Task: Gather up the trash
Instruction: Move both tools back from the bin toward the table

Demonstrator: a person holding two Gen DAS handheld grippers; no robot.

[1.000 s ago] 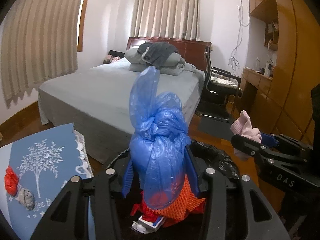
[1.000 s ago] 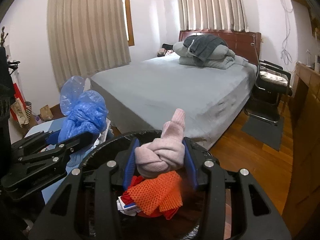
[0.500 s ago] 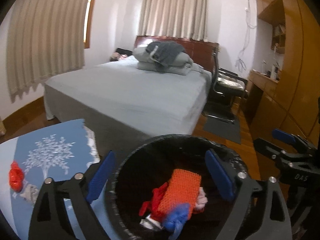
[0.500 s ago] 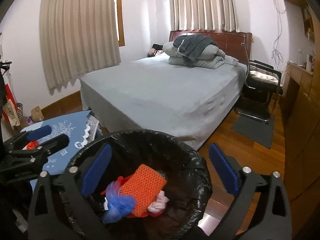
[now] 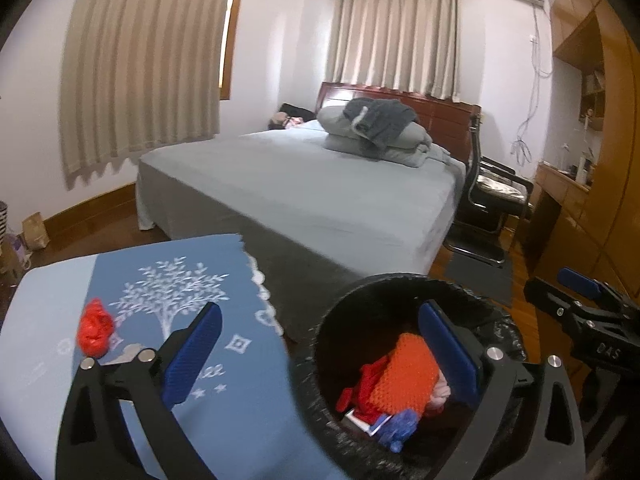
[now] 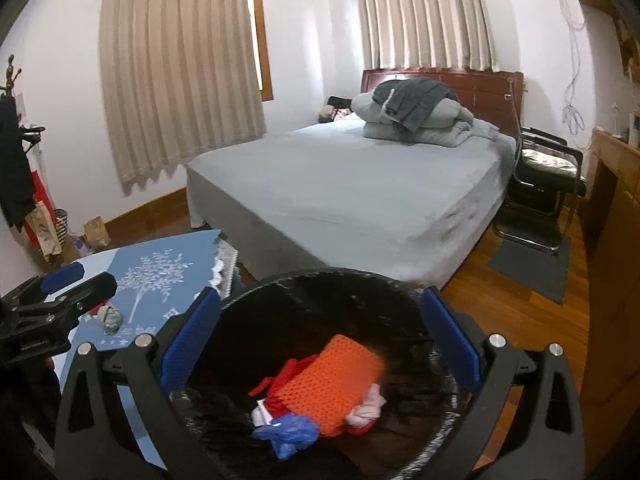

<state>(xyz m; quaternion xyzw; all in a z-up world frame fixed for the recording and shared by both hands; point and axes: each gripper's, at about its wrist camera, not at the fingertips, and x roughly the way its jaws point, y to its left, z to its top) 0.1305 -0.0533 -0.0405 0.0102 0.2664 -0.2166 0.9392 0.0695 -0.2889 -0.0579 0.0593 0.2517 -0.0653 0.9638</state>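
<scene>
both tongs point(image 5: 320, 356) point(image 6: 320, 340) gape wide, empty, above trash point(image 6: 332, 384) in the bin point(image 6: 304, 280)

Bin point(image 6: 320, 280) right of the table point(image 5: 48, 292), trash wads point(image 5: 94, 330) on table, bed point(image 6: 360, 188) behind both.

A black-lined bin point(image 6: 320, 280) holds an orange mesh piece point(image 6: 332, 384), a blue bag point(image 6: 292, 436) and a pink knot point(image 6: 370, 406). The desk cloth point(image 5: 168, 280) is blue with a white tree; a red wad point(image 5: 94, 330) lies on it. Claw pads point(image 6: 188, 344) are blue.
</scene>
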